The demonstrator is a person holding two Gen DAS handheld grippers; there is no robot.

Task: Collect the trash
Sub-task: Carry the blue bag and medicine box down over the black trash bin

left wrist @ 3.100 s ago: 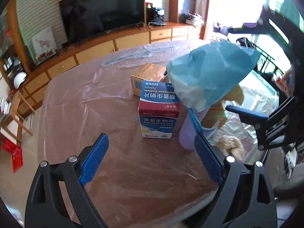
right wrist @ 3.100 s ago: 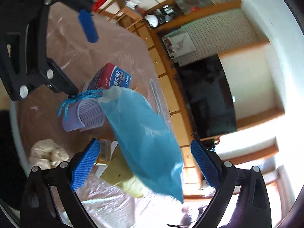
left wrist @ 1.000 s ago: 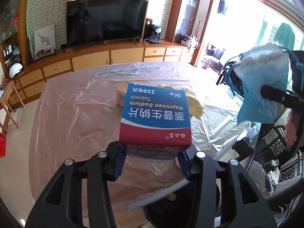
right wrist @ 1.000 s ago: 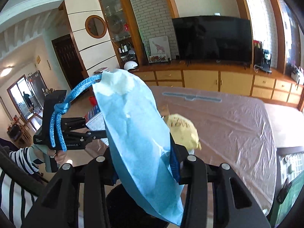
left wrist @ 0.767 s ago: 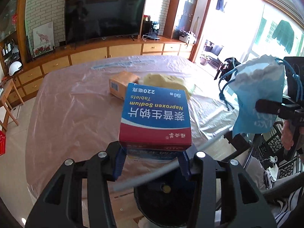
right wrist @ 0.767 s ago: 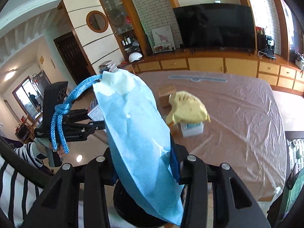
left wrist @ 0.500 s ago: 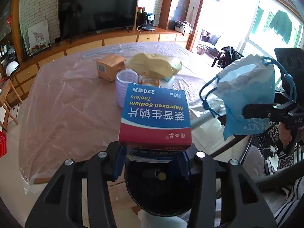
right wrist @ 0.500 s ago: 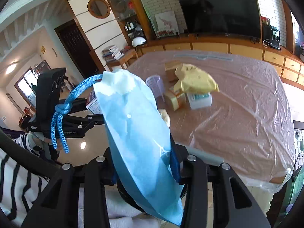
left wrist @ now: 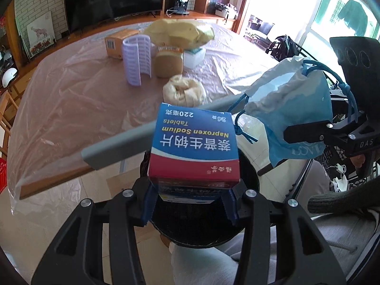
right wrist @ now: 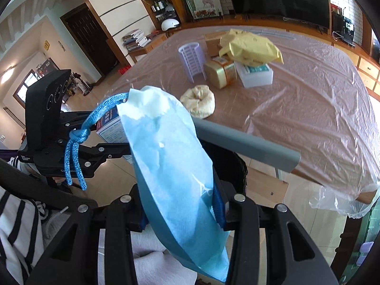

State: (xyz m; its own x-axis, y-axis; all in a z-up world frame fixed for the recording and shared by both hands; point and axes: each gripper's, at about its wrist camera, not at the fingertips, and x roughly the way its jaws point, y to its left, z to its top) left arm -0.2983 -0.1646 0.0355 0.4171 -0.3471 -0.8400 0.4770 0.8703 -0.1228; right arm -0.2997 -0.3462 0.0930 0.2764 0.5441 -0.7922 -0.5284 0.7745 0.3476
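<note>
My left gripper is shut on a blue-and-red tablet box, held over a black bin below the table edge. My right gripper is shut on a blue paper bag with a blue cord handle; the bag hangs over the same black bin. The left wrist view shows the blue bag to the right of the box, in the right gripper's black fingers. In the right wrist view the tablet box peeks out behind the bag.
On the plastic-covered table stand a lilac slatted holder, a brown box, a yellow bag, a gold pack, a white box and a crumpled cream wad. A grey chair rail crosses in front.
Both grippers have sunk and tipped downward with their loads. The table top has slid up and away in both views, and the black bin now lies under the box and the bag.
</note>
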